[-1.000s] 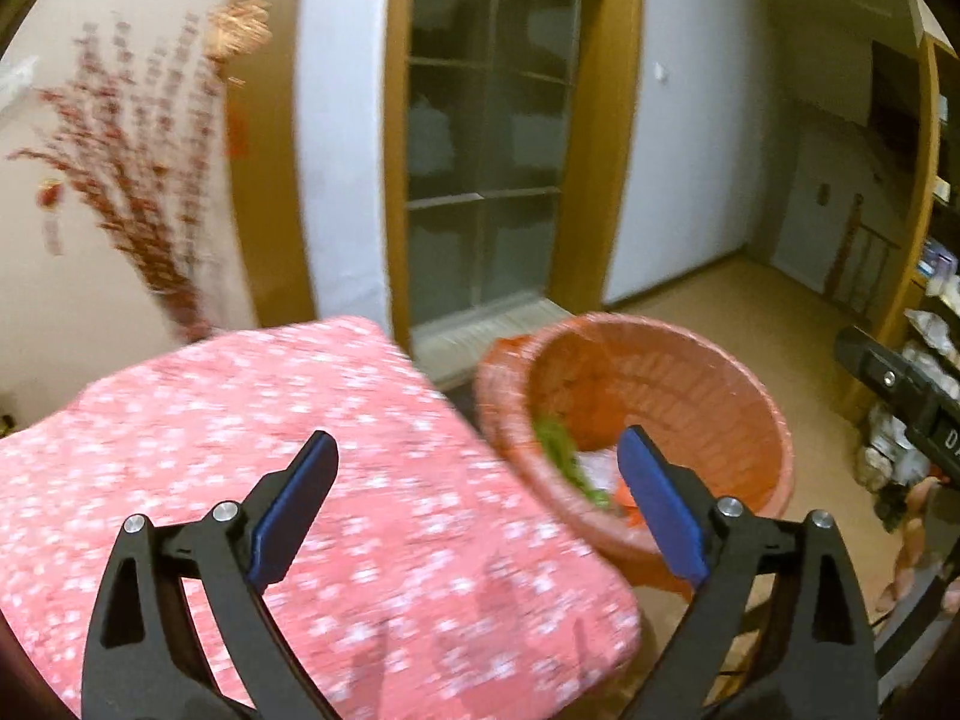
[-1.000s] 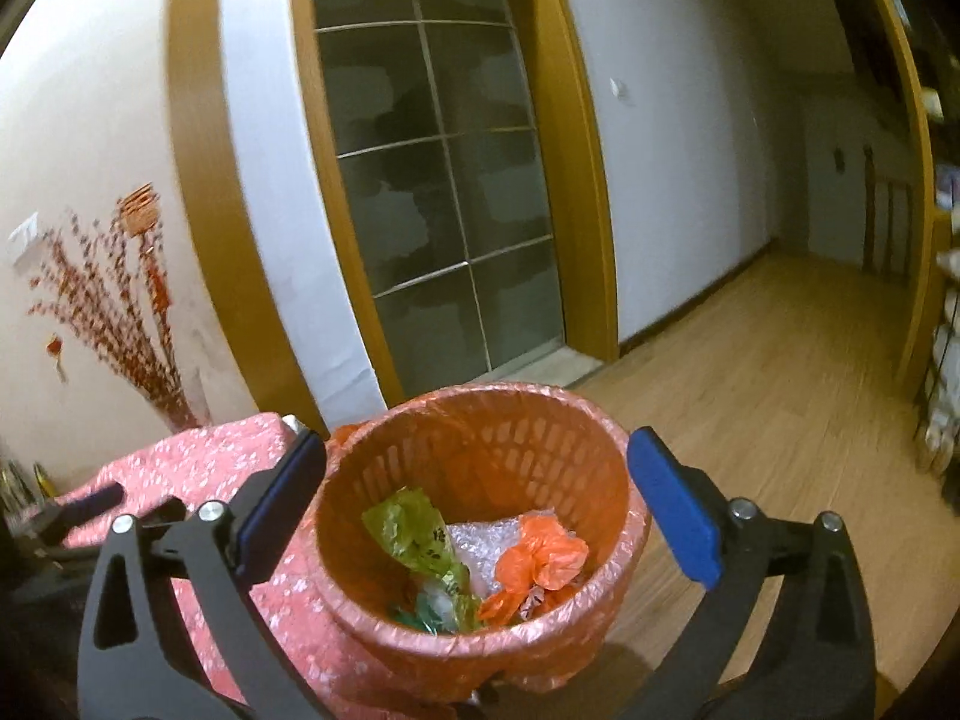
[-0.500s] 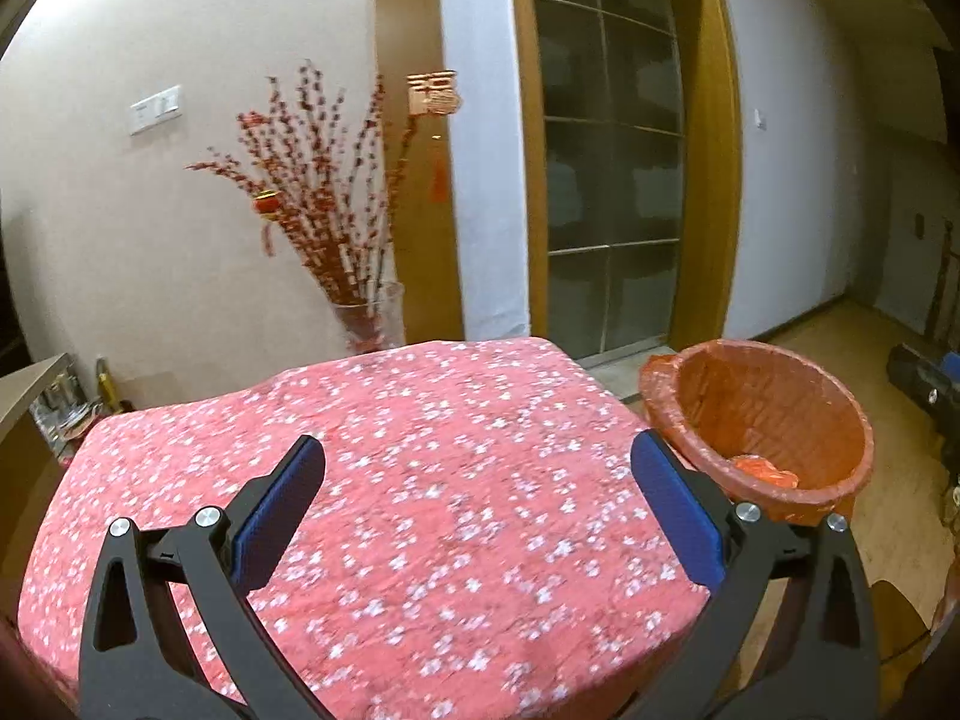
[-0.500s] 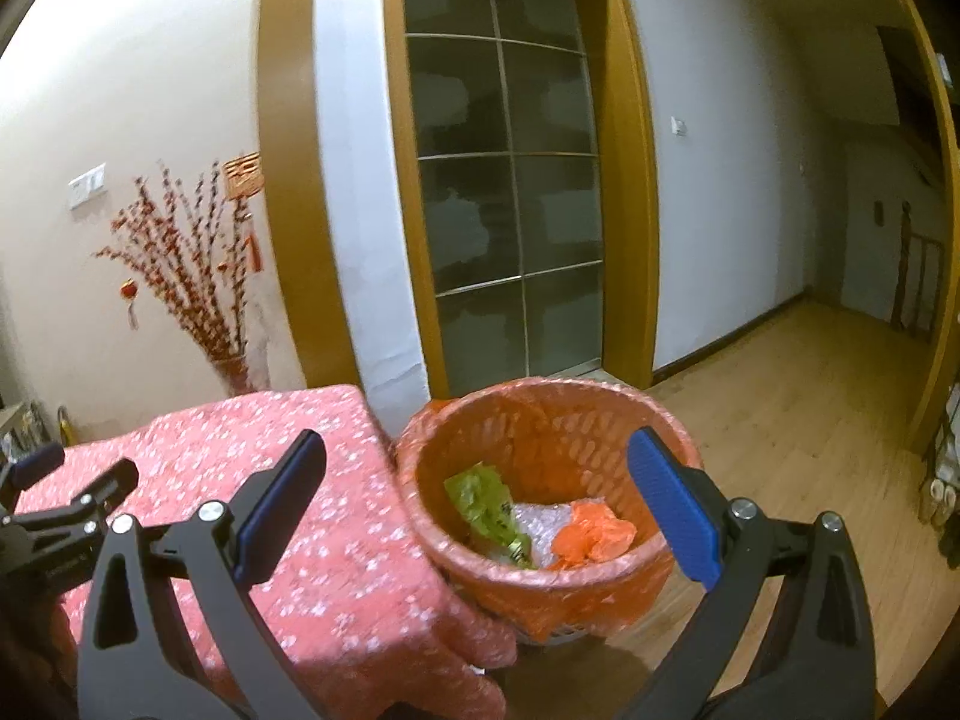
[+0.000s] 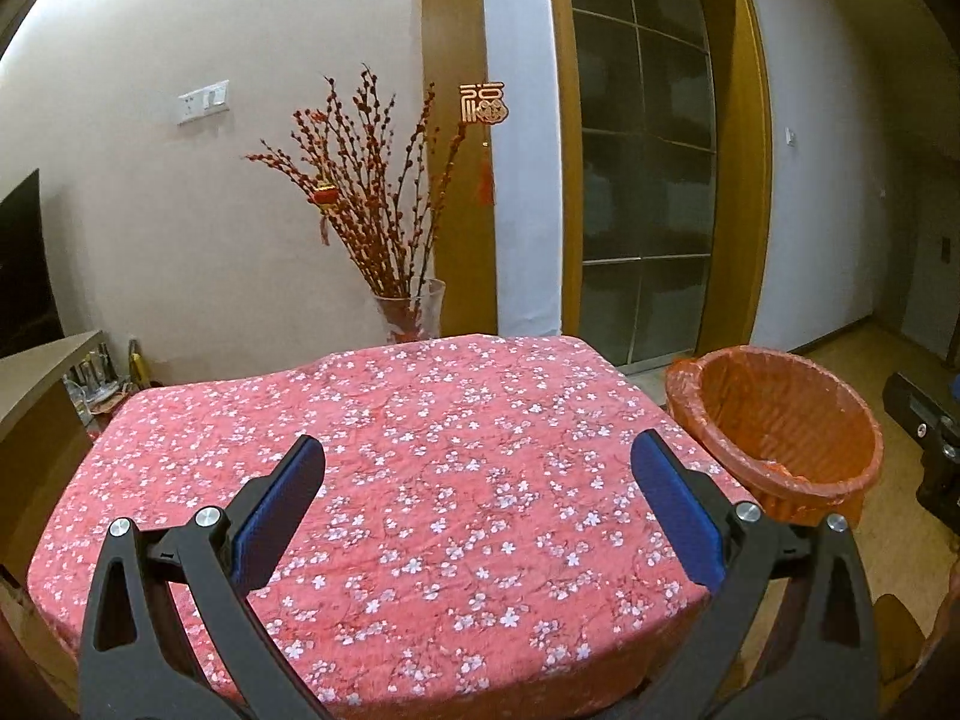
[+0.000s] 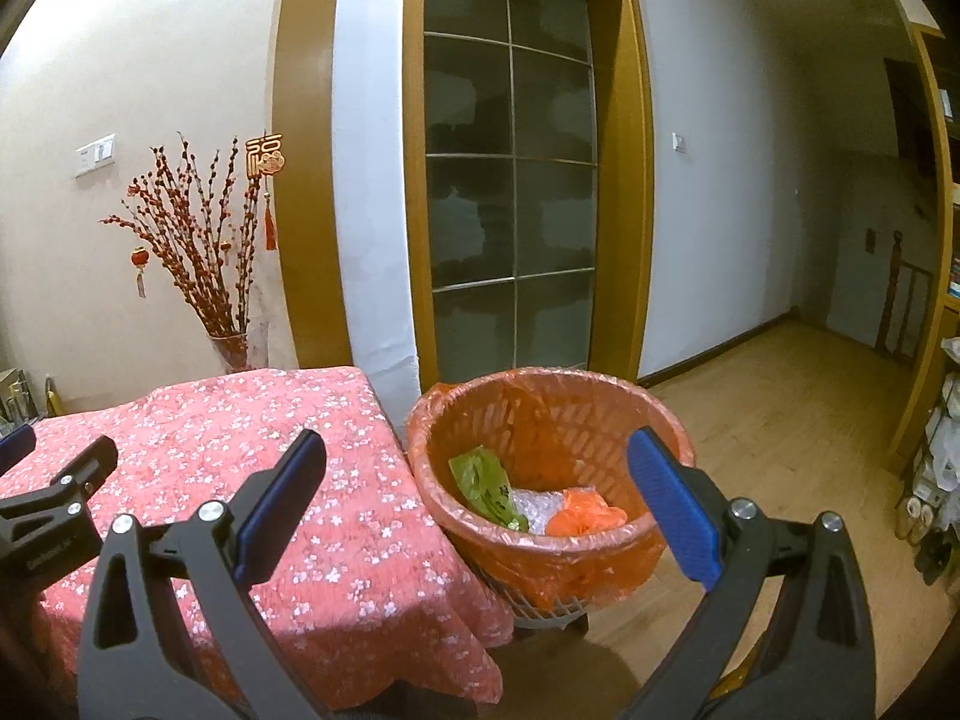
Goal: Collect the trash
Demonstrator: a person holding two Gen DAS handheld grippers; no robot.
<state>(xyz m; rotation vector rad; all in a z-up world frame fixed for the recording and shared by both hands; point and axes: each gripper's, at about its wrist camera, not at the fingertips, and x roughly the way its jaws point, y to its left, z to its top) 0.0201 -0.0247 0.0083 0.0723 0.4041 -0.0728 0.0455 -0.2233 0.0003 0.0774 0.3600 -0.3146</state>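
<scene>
Over the surface (image 5: 420,450), the left tool (image 5: 477,468) stands wide and empty; no litter shows on the cloth. Beside the surface, the right tool (image 6: 474,468) stands wide and empty too, facing the bin (image 6: 654,414), where the trash (image 6: 489,486) lies. Scan for leftovers before finishing.

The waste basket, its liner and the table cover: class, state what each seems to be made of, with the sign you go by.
Waste basket: likely rigid plastic; slotted walls show through.
Liner: thin orange plastic film, glossy, crinkled, folded over the rim.
Table cover: probably matte woven cloth, pink with small white flowers; it drapes softly at the corner.
</scene>
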